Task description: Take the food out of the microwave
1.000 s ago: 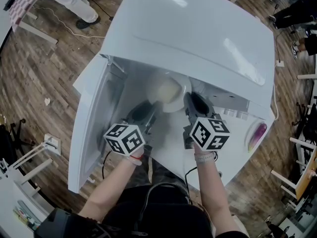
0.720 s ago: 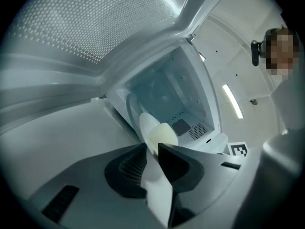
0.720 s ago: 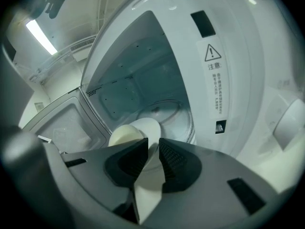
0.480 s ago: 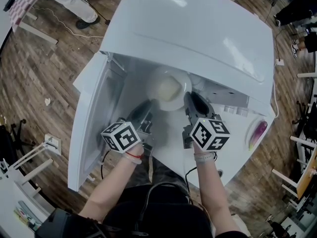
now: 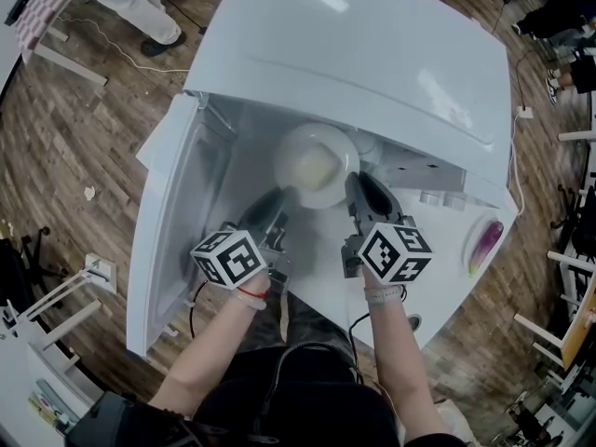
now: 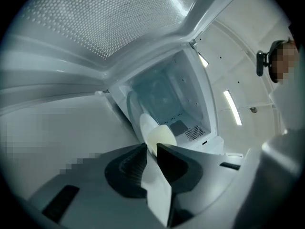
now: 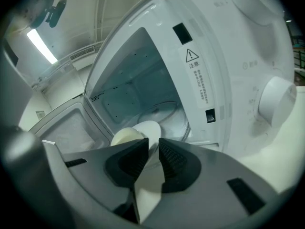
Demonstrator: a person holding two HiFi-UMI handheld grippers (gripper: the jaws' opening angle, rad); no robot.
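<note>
A white plate (image 5: 296, 149) with a pale round food (image 5: 318, 168) sits at the mouth of the open white microwave (image 5: 372, 54). My left gripper (image 5: 282, 197) reaches in from the near left; its jaws are closing, with the plate's rim (image 6: 146, 126) between the pads and the food (image 6: 163, 137) just beyond. My left gripper (image 6: 151, 147) grips that rim edge-on. My right gripper (image 5: 358, 184) holds the plate's right side. In its own view, the right gripper (image 7: 153, 142) is shut on the plate (image 7: 151, 127), with the food (image 7: 124, 137) to the left.
The microwave door (image 5: 166, 231) hangs open at the left, close beside my left arm. The glass turntable (image 7: 167, 109) lies inside the cavity. The control panel with a round knob (image 7: 277, 102) stands to the right. A purple thing (image 5: 484, 246) lies on the white table at the right.
The left gripper's marker cube has rolled a little and its jaws have narrowed on the plate's rim. The right gripper and the plate have hardly moved.
</note>
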